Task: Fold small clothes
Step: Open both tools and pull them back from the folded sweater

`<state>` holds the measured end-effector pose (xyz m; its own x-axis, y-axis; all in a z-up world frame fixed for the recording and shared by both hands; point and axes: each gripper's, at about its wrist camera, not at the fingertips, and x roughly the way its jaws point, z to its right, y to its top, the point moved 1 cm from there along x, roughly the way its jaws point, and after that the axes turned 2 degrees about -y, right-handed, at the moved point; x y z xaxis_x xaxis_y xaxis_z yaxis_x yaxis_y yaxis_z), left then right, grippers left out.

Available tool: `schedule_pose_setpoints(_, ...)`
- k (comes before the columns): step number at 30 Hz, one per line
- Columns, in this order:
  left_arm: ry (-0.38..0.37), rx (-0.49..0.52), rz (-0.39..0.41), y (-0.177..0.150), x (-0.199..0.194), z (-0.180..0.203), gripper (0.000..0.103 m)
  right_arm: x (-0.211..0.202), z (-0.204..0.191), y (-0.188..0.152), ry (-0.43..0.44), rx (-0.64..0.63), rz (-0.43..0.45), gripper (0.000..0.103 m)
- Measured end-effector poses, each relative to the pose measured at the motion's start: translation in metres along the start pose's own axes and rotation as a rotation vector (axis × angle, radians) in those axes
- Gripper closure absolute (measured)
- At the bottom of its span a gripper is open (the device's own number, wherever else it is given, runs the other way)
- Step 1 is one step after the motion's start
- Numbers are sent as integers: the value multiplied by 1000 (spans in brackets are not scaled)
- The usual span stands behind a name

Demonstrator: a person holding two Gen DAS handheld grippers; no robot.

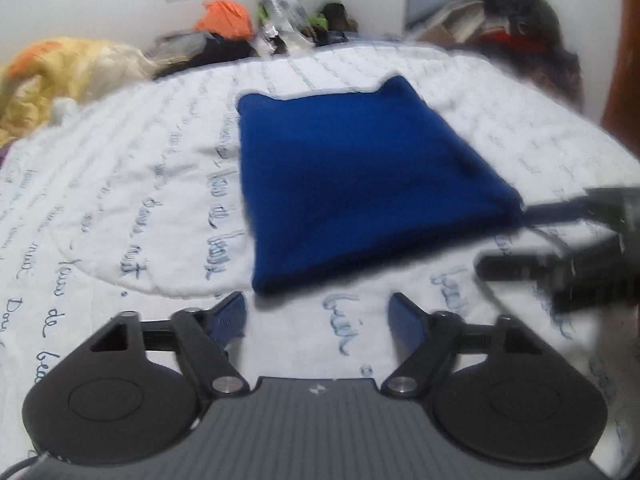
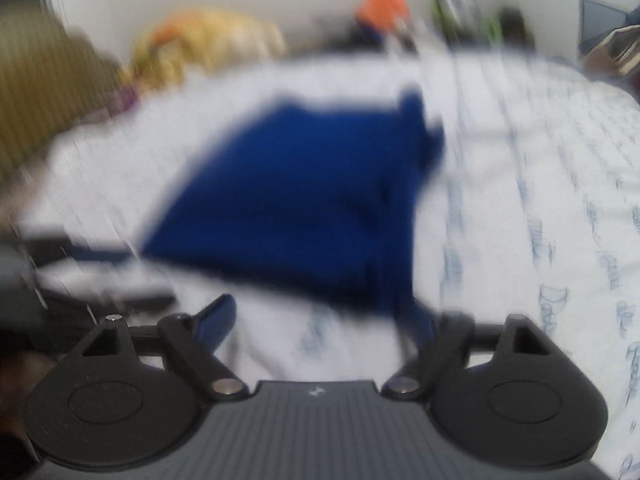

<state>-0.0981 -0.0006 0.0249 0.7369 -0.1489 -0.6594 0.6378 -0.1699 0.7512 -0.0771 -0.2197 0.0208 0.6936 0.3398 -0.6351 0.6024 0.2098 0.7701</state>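
Observation:
A dark blue garment (image 1: 352, 184) lies folded into a rough square on the white bedspread (image 1: 120, 208). My left gripper (image 1: 318, 316) is open and empty, just short of the garment's near edge. My right gripper shows at the right of the left wrist view (image 1: 520, 240), its fingers at the garment's right corner. In the blurred right wrist view the garment (image 2: 296, 204) lies ahead and my right gripper (image 2: 320, 320) is open, with the cloth's near corner by its right finger (image 2: 424, 324). My left gripper appears at the left of that view (image 2: 80, 272).
The bedspread has blue handwriting printed on it. A yellow-orange quilt (image 1: 60, 68) is bunched at the far left. Heaped clothes and bags (image 1: 248, 28) line the far edge by the wall. Books and dark clothing (image 1: 500, 20) are piled at the far right.

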Motion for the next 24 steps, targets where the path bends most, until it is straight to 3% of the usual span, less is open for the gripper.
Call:
schedule_pose_setpoints(2,3,-18,-18,2,-6,-2,23,1,-7,-5,-35,-41,-36,13)
schedule_pose_setpoints(5,18,-22,-16,-2,-13,-4,20,-3,6,-6,-10,26,-47,11)
schedule_pose_setpoints(8,22,-53,-13,-8,-9,-7,17,3,12,-7,-86,45,-35,9)
schedule_pose_setpoints(11,44,-57,12,-6,-4,-5,14,17,7,-3,-139,52,-23,0)
schedule_pose_setpoints(15,84,-46,20,0,8,-5,1,14,4,3,-194,77,9,0)
schedule_pose_setpoints(19,118,-74,13,7,14,-10,0,8,2,0,-223,102,16,0)
schedule_pose_setpoints(24,100,-125,29,2,14,-13,0,4,5,-4,-217,128,32,0)
